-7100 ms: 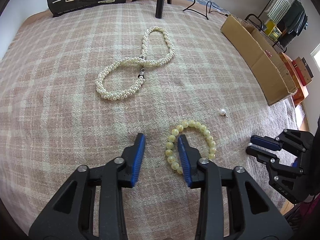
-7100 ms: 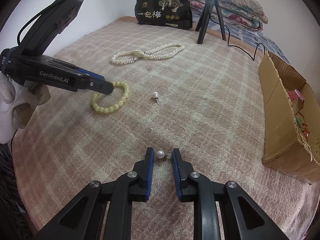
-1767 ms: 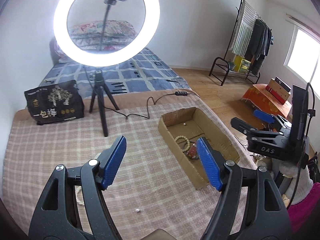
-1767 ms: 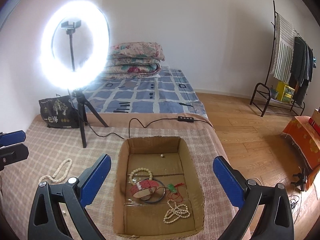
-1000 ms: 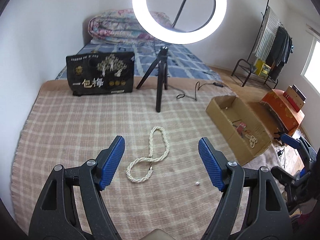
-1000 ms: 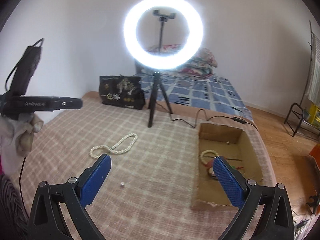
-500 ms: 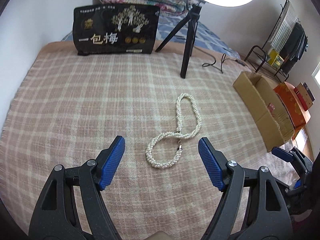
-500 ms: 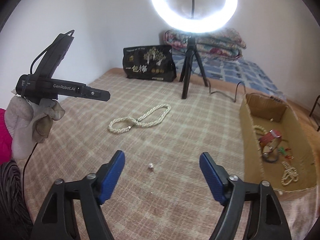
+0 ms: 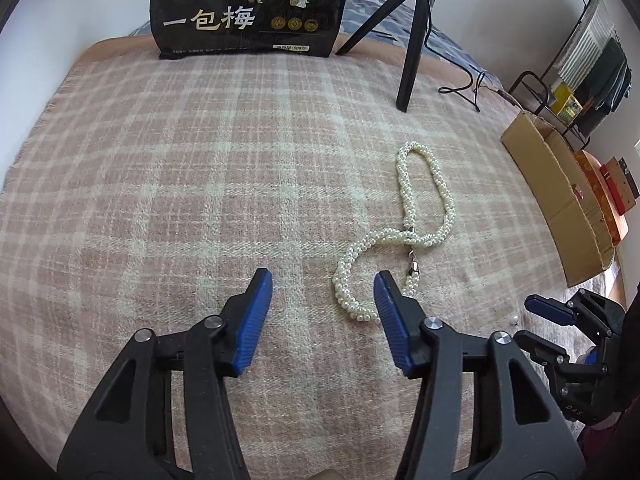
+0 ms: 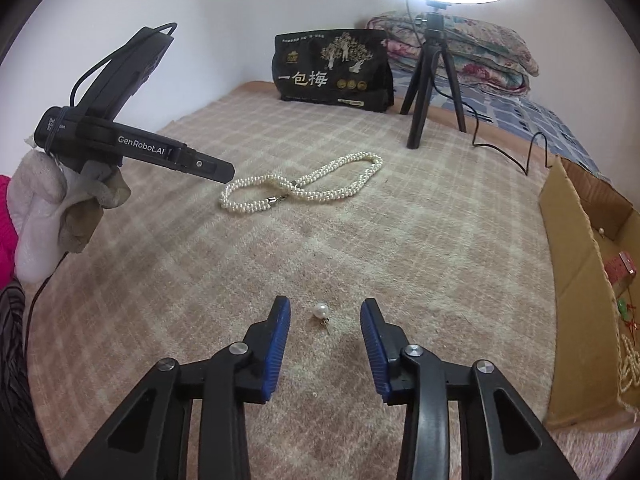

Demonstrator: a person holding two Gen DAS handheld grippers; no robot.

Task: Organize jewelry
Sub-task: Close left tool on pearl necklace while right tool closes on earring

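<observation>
A white pearl necklace (image 9: 404, 236) lies in a figure-eight on the plaid blanket; it also shows in the right wrist view (image 10: 304, 190). My left gripper (image 9: 322, 282) is open, low over the blanket, with the necklace's near loop by its right finger. A single pearl earring (image 10: 321, 312) lies between the fingers of my open right gripper (image 10: 325, 312). The earring shows small in the left wrist view (image 9: 515, 321). A cardboard box (image 10: 576, 280) with jewelry in it stands at the right.
A black snack bag (image 9: 248, 8) and a ring-light tripod (image 9: 412, 52) with its cable stand at the blanket's far edge. The box (image 9: 560, 200) sits at the right edge. A tiny loose bead (image 10: 315, 395) lies near my right gripper.
Both grippers came down from the box toward the blanket. The left one now stands at the necklace's near loop, the right one around the earring, with jaws narrower than half a second ago.
</observation>
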